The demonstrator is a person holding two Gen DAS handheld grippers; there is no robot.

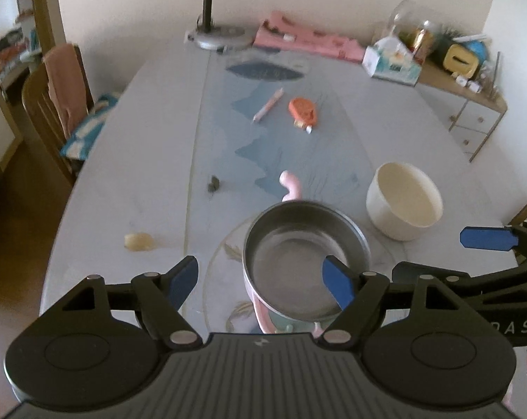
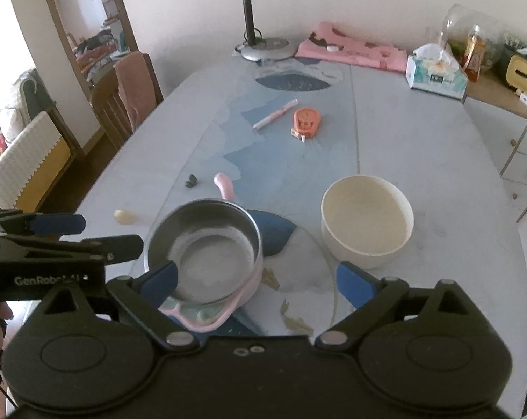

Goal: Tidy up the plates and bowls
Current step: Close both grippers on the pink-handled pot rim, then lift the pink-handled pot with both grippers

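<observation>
Two bowls, steel bowl (image 2: 207, 248) empty, cream bowl (image 2: 366, 221) empty

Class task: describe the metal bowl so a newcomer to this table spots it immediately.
Start at the long pale table; near its close end stand two bowls. The metal bowl is the left one, sitting on a pink dish. Unlike the matte cream bowl, it is shiny steel.

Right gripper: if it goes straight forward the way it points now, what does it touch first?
Probably the table just left of the cream bowl. The open right gripper frames bare tabletop between its fingers; the steel bowl lies behind its left finger. Depth is uncertain.
</observation>
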